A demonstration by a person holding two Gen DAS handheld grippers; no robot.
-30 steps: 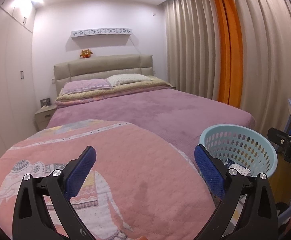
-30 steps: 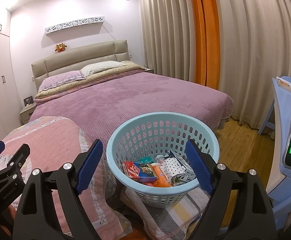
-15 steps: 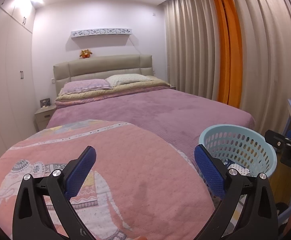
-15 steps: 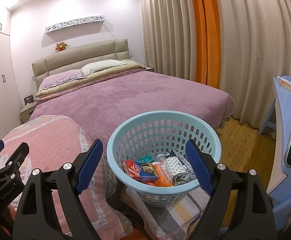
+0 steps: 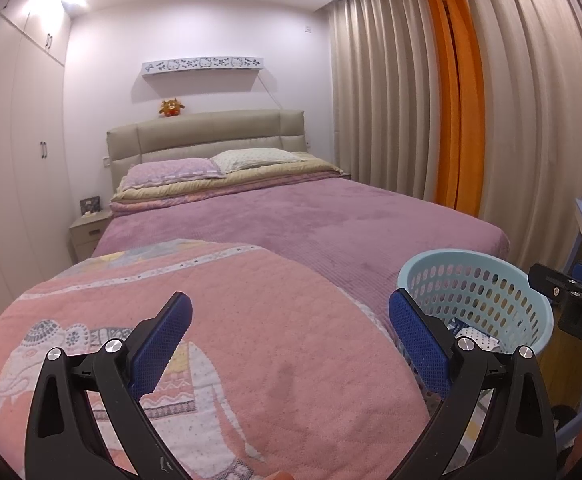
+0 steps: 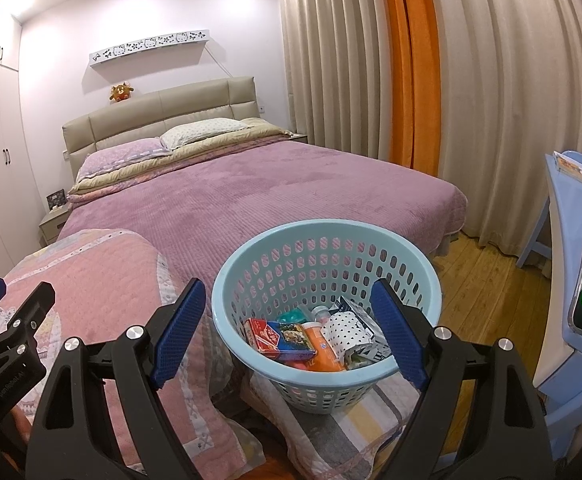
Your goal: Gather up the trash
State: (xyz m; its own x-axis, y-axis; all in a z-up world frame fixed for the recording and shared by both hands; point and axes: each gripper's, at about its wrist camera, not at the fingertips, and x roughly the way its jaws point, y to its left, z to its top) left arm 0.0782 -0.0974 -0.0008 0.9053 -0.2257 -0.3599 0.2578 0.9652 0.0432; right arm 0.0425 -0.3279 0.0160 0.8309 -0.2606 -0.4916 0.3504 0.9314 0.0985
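Both the left tool (image 5: 289, 338) and right tool (image 6: 287, 330) are released and empty, trash in basket (image 6: 419, 268)

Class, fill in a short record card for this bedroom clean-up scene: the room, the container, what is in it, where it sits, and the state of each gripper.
room: bedroom with a purple-covered bed
container: light blue perforated basket
contents: red box, orange bottle, polka-dot wrapper, other items hard to identify
basket sits on: striped cloth, beside a pink quilt
left gripper: open, empty, over the pink quilt
right gripper: open, empty, fingers framing the basket
loose trash on bed: none visible
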